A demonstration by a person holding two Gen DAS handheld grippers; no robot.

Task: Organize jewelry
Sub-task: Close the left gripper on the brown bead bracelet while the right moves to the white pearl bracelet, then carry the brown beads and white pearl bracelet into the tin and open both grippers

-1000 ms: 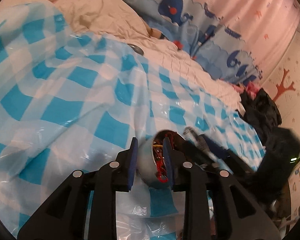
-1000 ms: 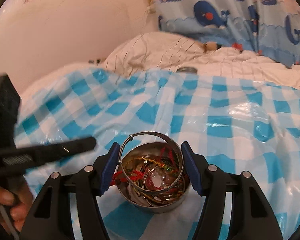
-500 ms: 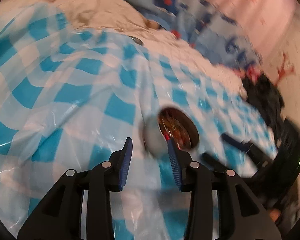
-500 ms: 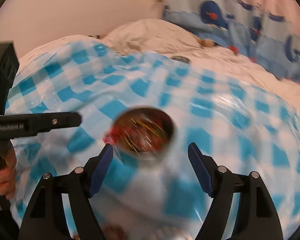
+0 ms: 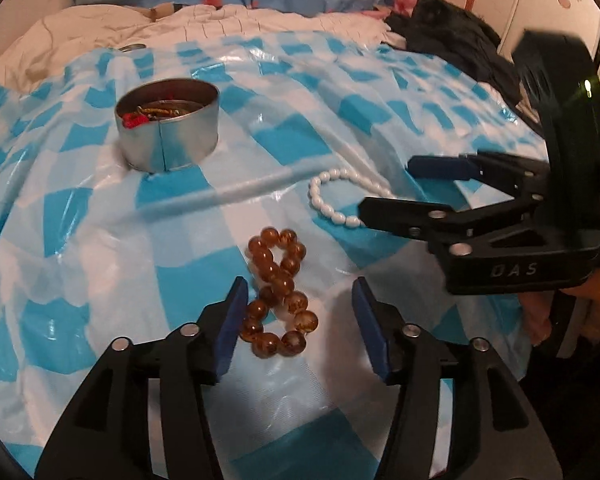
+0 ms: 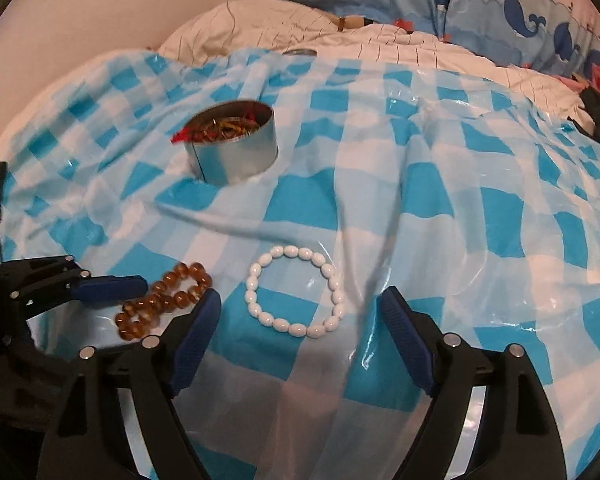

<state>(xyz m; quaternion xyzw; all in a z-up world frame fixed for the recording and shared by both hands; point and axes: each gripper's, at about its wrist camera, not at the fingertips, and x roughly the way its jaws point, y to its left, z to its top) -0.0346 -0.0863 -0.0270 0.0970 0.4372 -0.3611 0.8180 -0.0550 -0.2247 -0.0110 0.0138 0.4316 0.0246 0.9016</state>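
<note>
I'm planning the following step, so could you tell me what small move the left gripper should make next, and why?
Probably lower the left gripper and close it on the amber bracelet: the bracelet lies loose on the checked cloth between its open jaws, outside the tin.

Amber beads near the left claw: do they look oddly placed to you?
Yes. The amber beads lie twisted into a figure eight, while the white bracelet lies as an open ring. Both sit loose on the checked cloth, outside the tin.
</note>
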